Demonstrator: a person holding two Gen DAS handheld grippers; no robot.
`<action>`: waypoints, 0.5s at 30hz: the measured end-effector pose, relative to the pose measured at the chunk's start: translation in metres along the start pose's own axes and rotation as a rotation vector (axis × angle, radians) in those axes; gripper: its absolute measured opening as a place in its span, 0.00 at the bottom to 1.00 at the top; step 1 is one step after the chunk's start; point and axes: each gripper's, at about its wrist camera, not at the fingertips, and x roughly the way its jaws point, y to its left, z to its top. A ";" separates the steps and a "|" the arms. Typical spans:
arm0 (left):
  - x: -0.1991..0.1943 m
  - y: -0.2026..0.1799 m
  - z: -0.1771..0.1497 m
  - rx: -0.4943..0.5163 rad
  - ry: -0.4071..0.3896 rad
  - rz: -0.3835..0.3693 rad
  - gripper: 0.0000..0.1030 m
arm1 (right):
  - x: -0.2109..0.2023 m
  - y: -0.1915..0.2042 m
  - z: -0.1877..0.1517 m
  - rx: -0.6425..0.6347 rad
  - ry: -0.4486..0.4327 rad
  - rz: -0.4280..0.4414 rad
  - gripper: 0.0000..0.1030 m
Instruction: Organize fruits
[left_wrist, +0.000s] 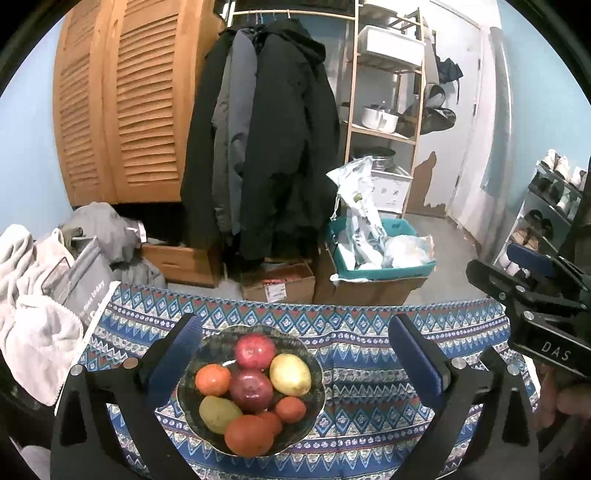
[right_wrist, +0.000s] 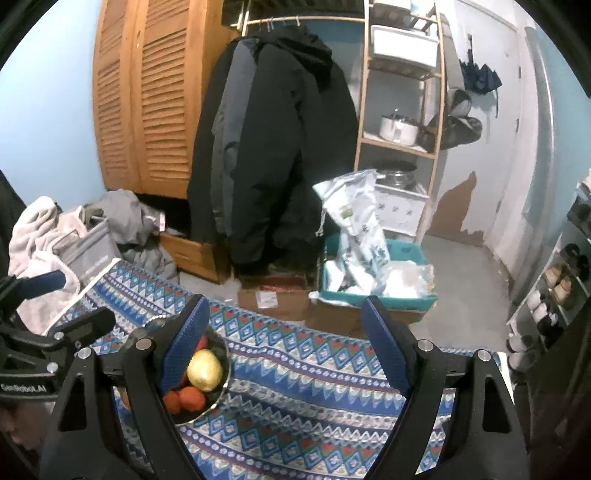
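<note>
A dark glass bowl (left_wrist: 314, 373) sits on the patterned blue tablecloth (left_wrist: 369, 339). It holds two red apples (left_wrist: 255, 350), a yellow mango (left_wrist: 290, 373), a green mango (left_wrist: 219, 413) and several oranges (left_wrist: 249, 435). My left gripper (left_wrist: 293, 365) is open and empty, its fingers standing either side of the bowl, above it. My right gripper (right_wrist: 286, 354) is open and empty, over the cloth to the right of the bowl (right_wrist: 224, 384); its left finger hides part of the fruit. The yellow mango (right_wrist: 205, 370) and oranges (right_wrist: 190, 400) show there. The right gripper also shows at the left wrist view's right edge (left_wrist: 532, 280).
Beyond the table's far edge are cardboard boxes (left_wrist: 280, 284), a teal bin with bags (left_wrist: 380, 251), hanging black coats (left_wrist: 269, 140), a wooden louvred wardrobe (left_wrist: 122, 103) and a shelf unit (left_wrist: 384, 110). Towels and a grey bin (left_wrist: 48, 291) lie at the left. A shoe rack (left_wrist: 546, 210) stands right.
</note>
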 end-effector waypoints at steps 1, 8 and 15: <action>0.000 -0.001 0.001 0.000 0.000 -0.001 0.99 | -0.001 -0.002 0.000 -0.002 -0.006 -0.008 0.81; 0.005 -0.013 0.006 0.023 0.009 0.001 0.99 | -0.008 -0.015 -0.003 -0.017 -0.022 -0.051 0.81; 0.008 -0.021 0.007 0.034 0.015 0.002 0.99 | -0.006 -0.029 -0.008 0.001 -0.006 -0.069 0.81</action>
